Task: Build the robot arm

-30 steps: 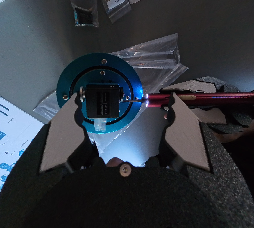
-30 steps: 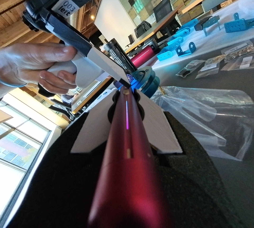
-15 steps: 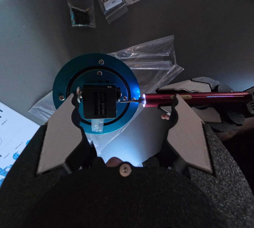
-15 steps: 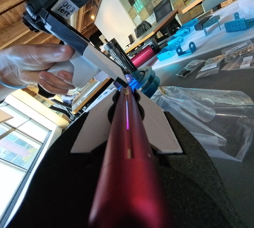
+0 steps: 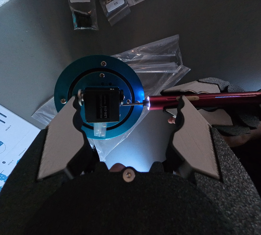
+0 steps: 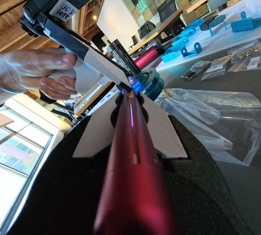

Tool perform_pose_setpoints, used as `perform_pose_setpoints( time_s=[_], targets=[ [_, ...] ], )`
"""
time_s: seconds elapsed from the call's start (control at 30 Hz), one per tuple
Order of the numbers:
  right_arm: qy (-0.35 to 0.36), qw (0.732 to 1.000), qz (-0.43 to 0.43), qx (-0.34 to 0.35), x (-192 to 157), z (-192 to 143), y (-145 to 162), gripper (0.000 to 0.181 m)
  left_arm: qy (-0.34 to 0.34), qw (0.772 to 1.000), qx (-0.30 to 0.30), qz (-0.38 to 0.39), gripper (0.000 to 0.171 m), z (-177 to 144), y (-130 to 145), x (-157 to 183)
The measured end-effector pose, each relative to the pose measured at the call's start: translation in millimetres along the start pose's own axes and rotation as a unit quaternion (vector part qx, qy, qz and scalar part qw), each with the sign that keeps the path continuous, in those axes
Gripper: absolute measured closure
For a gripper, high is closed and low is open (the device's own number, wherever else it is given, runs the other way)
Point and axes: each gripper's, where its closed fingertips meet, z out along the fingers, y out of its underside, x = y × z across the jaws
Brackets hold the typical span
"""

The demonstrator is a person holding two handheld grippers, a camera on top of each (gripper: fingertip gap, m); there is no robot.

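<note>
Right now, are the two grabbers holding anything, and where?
The right gripper clamps the red electric screwdriver around its barrel. The left gripper is open, straddling the black servo, holding nothing.

A teal-blue round base (image 5: pixel 73 86) is seen on a dark grey table (image 5: pixel 35 41), with a black servo block (image 5: pixel 102 105) at the base's centre. A dark red screwdriver (image 5: pixel 204 100), marked by a thin violet-blue line, is lit white at its tip beside the base. Pale grey fingers (image 5: pixel 62 136) are edged in black foam.
</note>
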Motion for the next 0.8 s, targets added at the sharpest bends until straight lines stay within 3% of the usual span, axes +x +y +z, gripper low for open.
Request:
perform_pose_setpoints(
  time_s=[0.37,0.47,0.8],
  targets=[
    [-0.003,1.0,0.003,0.0,0.1,-0.8,-0.4,0.16,0.0,1.0,-0.001,-0.002,0.036,0.4,-1.6,0.8],
    [-0.002,1.0,0.009,0.0,0.2,2.4,-0.1,0.16,-0.034,0.999,0.014,0.009,0.037,5.0,-4.6,-4.5],
    [-0.009,1.0,0.016,-0.003,-1.3,0.8,0.0,0.16,-0.016,1.0,-0.013,0.021,0.043,2.2,-6.5,-3.7]
  ],
)
